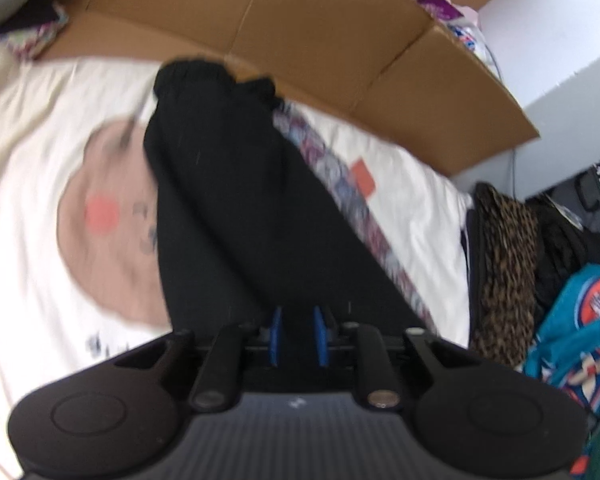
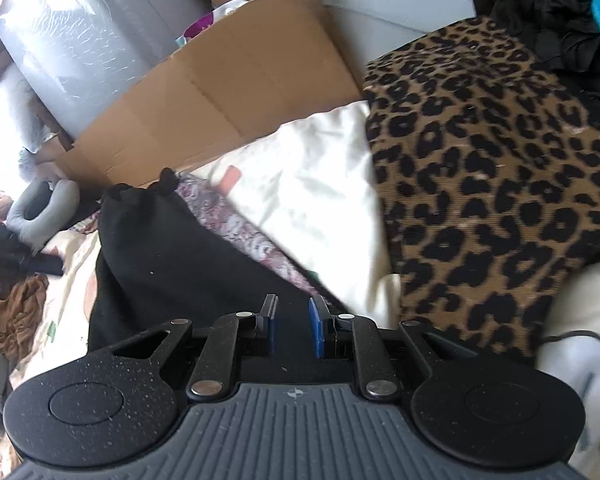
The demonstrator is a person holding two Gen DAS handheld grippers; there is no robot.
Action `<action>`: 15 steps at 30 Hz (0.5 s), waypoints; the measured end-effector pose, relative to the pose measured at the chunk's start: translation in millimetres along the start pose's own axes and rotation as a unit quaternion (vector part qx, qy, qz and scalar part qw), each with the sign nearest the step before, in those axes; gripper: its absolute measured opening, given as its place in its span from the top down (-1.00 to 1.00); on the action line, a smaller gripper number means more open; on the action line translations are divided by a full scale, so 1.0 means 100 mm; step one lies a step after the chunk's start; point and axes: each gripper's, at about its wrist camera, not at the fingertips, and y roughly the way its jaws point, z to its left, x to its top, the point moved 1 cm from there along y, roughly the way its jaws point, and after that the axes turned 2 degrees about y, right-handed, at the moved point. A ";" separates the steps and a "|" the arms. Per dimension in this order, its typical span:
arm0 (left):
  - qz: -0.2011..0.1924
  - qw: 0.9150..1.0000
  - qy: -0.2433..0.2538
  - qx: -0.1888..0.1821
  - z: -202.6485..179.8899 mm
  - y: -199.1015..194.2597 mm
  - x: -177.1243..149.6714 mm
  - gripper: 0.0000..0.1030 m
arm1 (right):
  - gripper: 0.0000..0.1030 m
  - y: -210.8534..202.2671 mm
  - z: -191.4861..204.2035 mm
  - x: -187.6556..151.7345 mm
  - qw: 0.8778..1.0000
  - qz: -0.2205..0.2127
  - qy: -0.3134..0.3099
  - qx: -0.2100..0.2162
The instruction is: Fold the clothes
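One pair of black trousers (image 1: 228, 200) lies lengthwise on the white printed bedsheet (image 1: 32, 128). Two tools hover above it: left tool (image 1: 298, 336) and right tool (image 2: 294, 328), both slightly spread, pinching nothing.

Mounted behind each gripper's fingers, angled steeply down, close above the bed. Shared ahead of both tools — black trousers (image 1: 228, 208) (image 2: 168, 248), cardboard box (image 1: 300, 32) (image 2: 220, 92), leopard-print garment (image 1: 504, 264) (image 2: 492, 168).

Trousers (image 1: 228, 208) on bedsheet (image 1: 32, 128), cardboard (image 1: 320, 28) behind
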 end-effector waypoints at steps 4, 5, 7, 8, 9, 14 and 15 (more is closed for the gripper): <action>-0.009 1.000 0.008 0.008 -0.14 0.11 0.36 0.63 | 0.64 0.14 0.05 0.00 1.000 0.011 0.008 0.006; -0.010 1.000 0.010 0.011 -0.16 0.14 0.43 0.61 | 0.64 0.17 0.06 0.01 1.000 0.012 0.012 0.009; -0.012 1.000 0.014 0.020 -0.21 0.22 0.56 0.60 | 0.64 0.23 0.09 0.01 1.000 0.013 0.021 0.014; -0.012 1.000 0.014 0.024 -0.22 0.26 0.63 0.60 | 0.64 0.25 0.09 0.02 0.999 0.013 0.028 0.015; -0.012 1.000 0.011 0.027 -0.23 0.31 0.70 0.60 | 0.64 0.28 0.10 0.03 0.999 0.011 0.035 0.016; -0.015 0.999 -0.007 0.041 -0.23 0.52 0.97 0.60 | 0.64 0.38 0.16 0.12 0.999 0.006 0.028 0.015; -0.013 0.999 -0.005 0.047 -0.22 0.54 1.00 0.60 | 0.64 0.40 0.17 0.13 1.000 0.007 0.025 0.015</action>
